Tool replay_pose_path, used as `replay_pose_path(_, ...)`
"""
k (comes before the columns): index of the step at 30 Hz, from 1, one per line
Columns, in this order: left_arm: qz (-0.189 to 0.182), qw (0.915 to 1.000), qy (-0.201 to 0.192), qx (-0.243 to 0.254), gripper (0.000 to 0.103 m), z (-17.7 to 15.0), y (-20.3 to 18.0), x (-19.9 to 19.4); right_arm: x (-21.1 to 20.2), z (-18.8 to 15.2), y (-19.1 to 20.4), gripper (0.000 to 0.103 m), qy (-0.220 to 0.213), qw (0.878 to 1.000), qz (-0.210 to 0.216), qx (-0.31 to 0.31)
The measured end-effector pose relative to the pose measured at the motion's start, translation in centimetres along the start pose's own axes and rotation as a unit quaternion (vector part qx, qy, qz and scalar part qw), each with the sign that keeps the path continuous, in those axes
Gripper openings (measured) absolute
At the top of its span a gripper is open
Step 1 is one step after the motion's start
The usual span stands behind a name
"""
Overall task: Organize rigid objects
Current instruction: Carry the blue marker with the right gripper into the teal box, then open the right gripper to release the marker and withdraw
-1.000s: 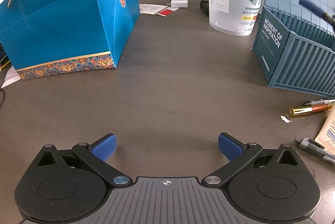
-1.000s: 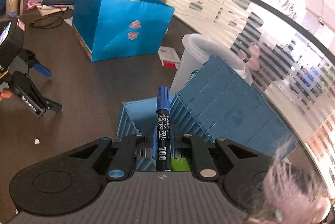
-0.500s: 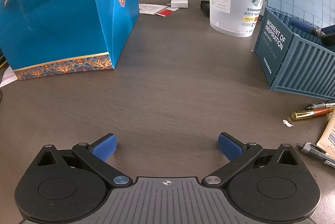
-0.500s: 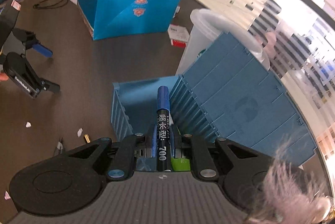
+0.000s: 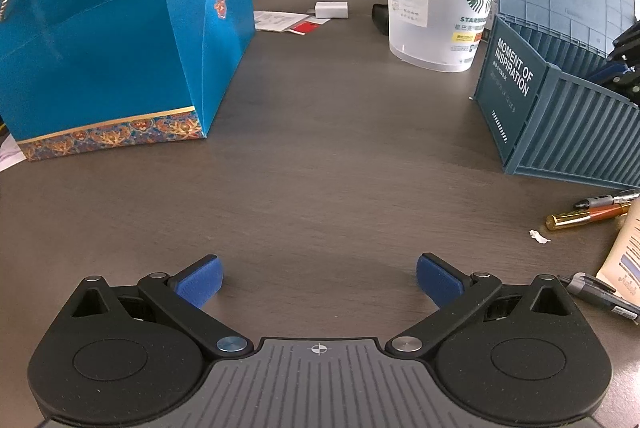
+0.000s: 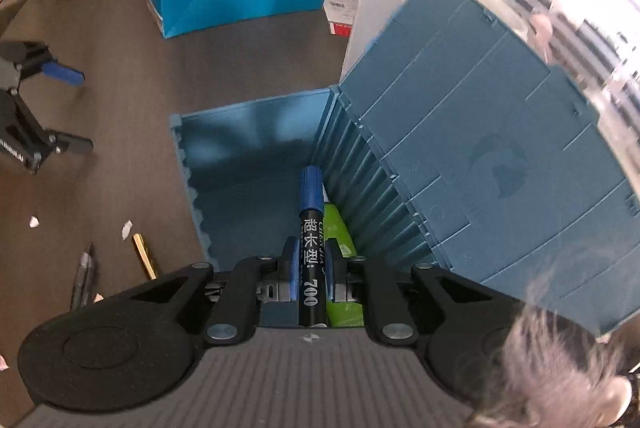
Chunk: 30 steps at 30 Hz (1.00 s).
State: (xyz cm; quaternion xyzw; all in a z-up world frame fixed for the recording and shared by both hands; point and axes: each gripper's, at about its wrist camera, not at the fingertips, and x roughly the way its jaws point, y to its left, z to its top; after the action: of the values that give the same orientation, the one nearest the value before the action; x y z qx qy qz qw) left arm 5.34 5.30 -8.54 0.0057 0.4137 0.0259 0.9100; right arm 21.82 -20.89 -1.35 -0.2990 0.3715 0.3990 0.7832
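Observation:
My right gripper (image 6: 311, 256) is shut on a black marker with a blue cap (image 6: 310, 228), which points down into the open blue container-shaped box (image 6: 256, 156). A green object (image 6: 340, 232) lies inside the box beside the marker. The box lid (image 6: 480, 148) stands raised to the right. In the left wrist view the same box (image 5: 568, 132) sits at the right, with the right gripper's dark tip (image 5: 624, 68) over it. My left gripper (image 5: 318, 278) hovers open over bare table, holding nothing. Pens (image 5: 588, 214) lie on the table near the box.
A blue paper gift bag (image 5: 120, 48) stands at the left. A translucent Starbucks cup (image 5: 436, 0) stands behind the box. A cream tube (image 5: 624, 256) and a grey pen (image 5: 596, 292) lie at the right edge. Papers and a white charger (image 5: 331, 9) sit at the back.
My right gripper has moved forward and down with the marker, from above the box's near wall to inside its opening. The left gripper has stayed still and open.

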Motion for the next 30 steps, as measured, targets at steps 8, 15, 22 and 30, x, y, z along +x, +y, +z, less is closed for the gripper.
replay_pose_path(8, 0.000, 1.0000, 0.002, -0.006, 0.103, 0.0, 0.4, 0.3, 1.2, 0.4, -2.5, 0.012, 0.029, 0.994, 0.085, 0.055)
replay_pose_path(15, -0.003, 1.0000, 0.002, -0.009, 0.103, -0.1, 0.6, 0.3, 1.6, 0.8, -3.2, 0.014, 0.030, 0.993, 0.091, 0.068)
replay_pose_path(22, 0.000, 0.9999, 0.005, -0.014, 0.103, -0.2, 0.9, 0.1, -0.7, -0.3, -2.9, 0.016, -0.036, 0.994, 0.050, 0.088)
replay_pose_path(30, -0.010, 0.9999, -0.007, -0.010, 0.103, -0.7, 0.6, -2.0, -8.2, -3.4, 4.2, 0.101, -0.204, 0.968, -0.074, 0.126)
